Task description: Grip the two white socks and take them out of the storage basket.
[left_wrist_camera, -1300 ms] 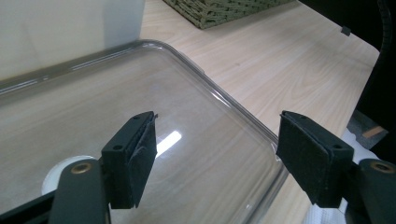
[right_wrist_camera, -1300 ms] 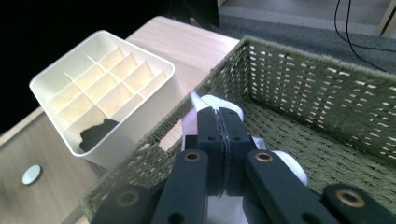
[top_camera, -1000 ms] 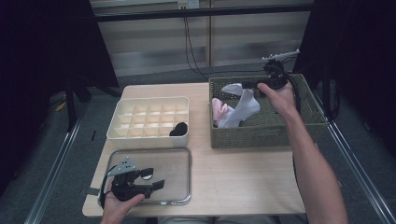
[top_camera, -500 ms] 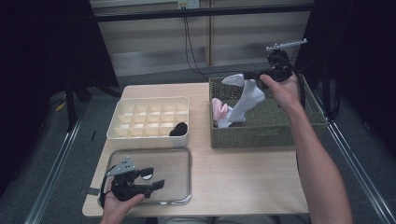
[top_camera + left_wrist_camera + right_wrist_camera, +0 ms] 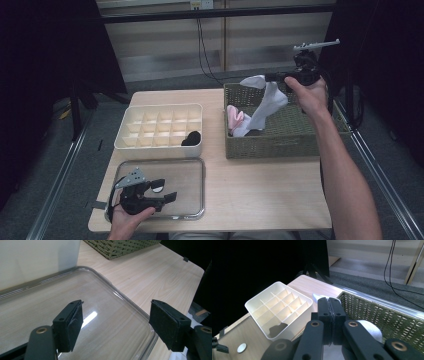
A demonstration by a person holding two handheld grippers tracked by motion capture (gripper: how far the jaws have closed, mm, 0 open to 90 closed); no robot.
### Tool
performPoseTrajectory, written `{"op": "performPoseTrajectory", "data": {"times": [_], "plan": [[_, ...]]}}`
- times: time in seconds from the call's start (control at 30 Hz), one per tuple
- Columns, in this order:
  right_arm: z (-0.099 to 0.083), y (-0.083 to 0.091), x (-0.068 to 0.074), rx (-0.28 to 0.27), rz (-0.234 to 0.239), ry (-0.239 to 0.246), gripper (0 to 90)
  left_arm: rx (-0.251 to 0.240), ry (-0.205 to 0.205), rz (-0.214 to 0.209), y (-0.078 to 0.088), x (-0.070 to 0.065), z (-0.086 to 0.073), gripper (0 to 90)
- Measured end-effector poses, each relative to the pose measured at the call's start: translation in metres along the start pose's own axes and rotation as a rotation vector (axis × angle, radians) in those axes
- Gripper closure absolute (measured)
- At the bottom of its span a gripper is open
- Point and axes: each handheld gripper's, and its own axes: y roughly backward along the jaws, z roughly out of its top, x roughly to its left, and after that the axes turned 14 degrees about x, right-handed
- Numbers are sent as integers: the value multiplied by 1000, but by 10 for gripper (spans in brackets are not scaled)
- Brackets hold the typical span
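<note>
Right gripper (image 5: 267, 78) pinched tight on white sock (image 5: 265, 102), held above wicker basket (image 5: 280, 145); sock toe dangles toward pink sock (image 5: 234, 119) inside. Left gripper (image 5: 165, 191) gaping wide, nothing between pads, parked over clear lid (image 5: 192, 172) on worktop (image 5: 260, 190). Divided organiser box (image 5: 160, 125) sits left of basket, dark rolled sock (image 5: 191, 138) in front-row cell. Advice: lift until toe clears basket rim, carry level toward free cell, avoid snagging wicker, keep pinch firm.
</note>
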Motion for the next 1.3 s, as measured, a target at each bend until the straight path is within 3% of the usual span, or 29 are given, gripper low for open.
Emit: {"op": "performPoseTrajectory", "data": {"times": [0.33, 0.7, 1.0, 1.1, 1.3], "plan": [[3, 11, 4, -24, 2, 7, 890, -1, 19, 1, -1, 1, 1, 208], [7, 21, 11, -47, 9, 13, 890, -1, 12, 8, 0, 2, 3, 208], [13, 35, 20, -74, 10, 33, 892, -12, 37, 0, -2, 2, 6, 232], [15, 39, 24, -84, 10, 42, 892, -17, 12, -8, -2, -3, 10, 232], [16, 44, 31, -94, 17, 52, 892, -10, 0, 0, -6, -5, 14, 234]]}}
